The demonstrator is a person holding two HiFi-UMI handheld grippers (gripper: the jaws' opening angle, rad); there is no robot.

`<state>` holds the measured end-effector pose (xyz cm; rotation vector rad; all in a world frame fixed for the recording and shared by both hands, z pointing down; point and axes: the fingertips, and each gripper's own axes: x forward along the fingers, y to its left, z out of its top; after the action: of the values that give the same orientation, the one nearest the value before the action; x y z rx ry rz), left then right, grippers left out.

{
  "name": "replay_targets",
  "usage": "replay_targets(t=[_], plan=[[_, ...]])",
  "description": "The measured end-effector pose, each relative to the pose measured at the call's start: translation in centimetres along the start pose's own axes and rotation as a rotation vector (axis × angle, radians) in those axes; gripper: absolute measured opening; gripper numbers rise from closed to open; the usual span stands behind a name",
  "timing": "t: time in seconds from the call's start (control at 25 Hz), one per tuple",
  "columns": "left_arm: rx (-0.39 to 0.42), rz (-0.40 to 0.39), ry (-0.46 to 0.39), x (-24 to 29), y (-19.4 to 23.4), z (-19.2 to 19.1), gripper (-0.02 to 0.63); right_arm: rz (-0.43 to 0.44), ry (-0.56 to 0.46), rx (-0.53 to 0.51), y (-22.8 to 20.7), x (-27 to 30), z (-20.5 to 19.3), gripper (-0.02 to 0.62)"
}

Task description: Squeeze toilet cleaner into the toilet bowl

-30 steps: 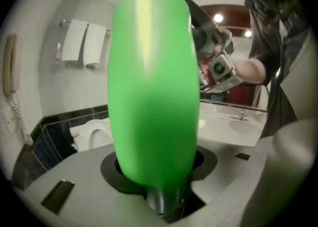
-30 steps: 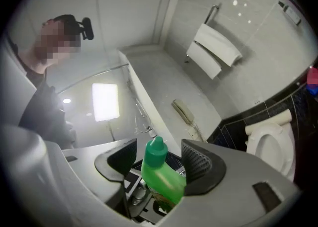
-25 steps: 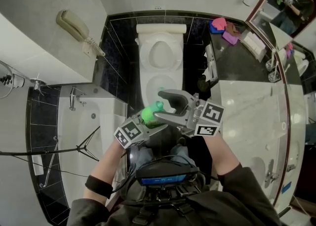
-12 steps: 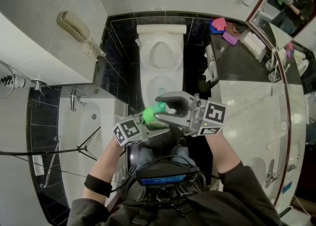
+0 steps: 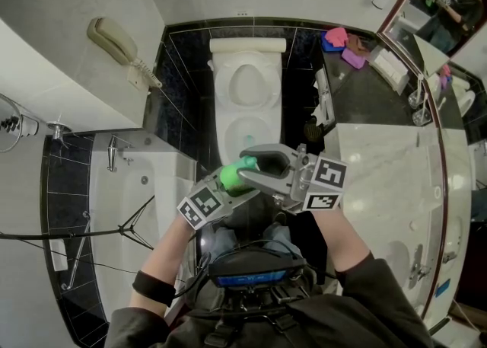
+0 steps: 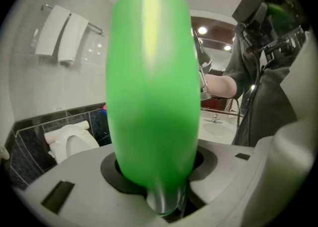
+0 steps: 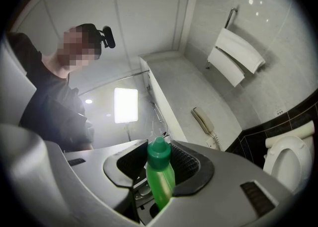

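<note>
since a second ago the right gripper (image 5: pixel 249 168) has just been closing its jaws, and they now pinch the upper part of the green bottle (image 5: pixel 233 177) below its cap (image 7: pixel 158 149). left gripper (image 5: pixel 242 186) stays clamped on the bottle's body. both are held in front of the person, above the near edge of the open white toilet (image 5: pixel 247 103), the bottle's cap end toward the bowl.
</note>
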<state>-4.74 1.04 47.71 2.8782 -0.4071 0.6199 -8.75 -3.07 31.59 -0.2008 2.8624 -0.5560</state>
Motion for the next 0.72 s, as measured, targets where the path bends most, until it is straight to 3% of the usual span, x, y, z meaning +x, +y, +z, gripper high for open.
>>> replay_targets(t=[0.2, 0.4, 0.64, 0.72], plan=[[0.041, 0.239, 0.008, 0.6, 2.8, -0.9, 0.196, -0.098, 0.036, 0.137, -1.2, -0.3, -1.2, 0.156], [0.031, 0.457, 0.036, 0.9, 5.3, -3.6, 0.196, -0.213, 0.083, 0.269, -2.5, -0.7, -2.9, 0.156], [0.092, 0.683, 0.096, 0.3, 7.7, -5.3, 0.196, -0.325, 0.117, 0.37, -3.6, -1.3, -4.4, 0.155], [0.103, 0.718, 0.116, 0.1, 8.1, -5.7, 0.196, -0.348, 0.125, 0.394, -4.0, -1.4, -4.8, 0.155]])
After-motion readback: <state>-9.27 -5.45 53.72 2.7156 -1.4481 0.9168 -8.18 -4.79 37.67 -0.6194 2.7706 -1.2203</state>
